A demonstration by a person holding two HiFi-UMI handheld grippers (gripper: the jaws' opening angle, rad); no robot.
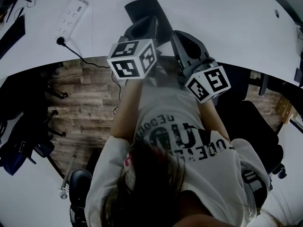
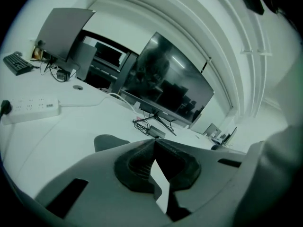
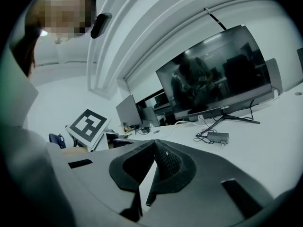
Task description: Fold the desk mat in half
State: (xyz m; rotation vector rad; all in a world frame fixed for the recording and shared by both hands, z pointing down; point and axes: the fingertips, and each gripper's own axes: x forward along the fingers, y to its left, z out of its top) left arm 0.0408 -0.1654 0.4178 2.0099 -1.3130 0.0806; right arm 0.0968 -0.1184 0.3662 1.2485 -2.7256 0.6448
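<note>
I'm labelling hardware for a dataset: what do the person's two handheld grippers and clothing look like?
The left gripper and right gripper are matching grey moulded shells with slotted jaws lined by black textured pads. Each carries a white cube printed with black square markers. The person wears a pale top with dark lettering, its sleeves leaving the forearms bare.

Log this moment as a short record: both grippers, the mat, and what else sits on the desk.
left gripper: shut, nothing between the jaws
right gripper: shut, nothing between the jaws
desk mat: dark, lying on the white desk ahead of the grippers, not gripped
power strip: on the desk at the left, one black plug in it
monitor: dark screen, at the far side of the desk
</note>
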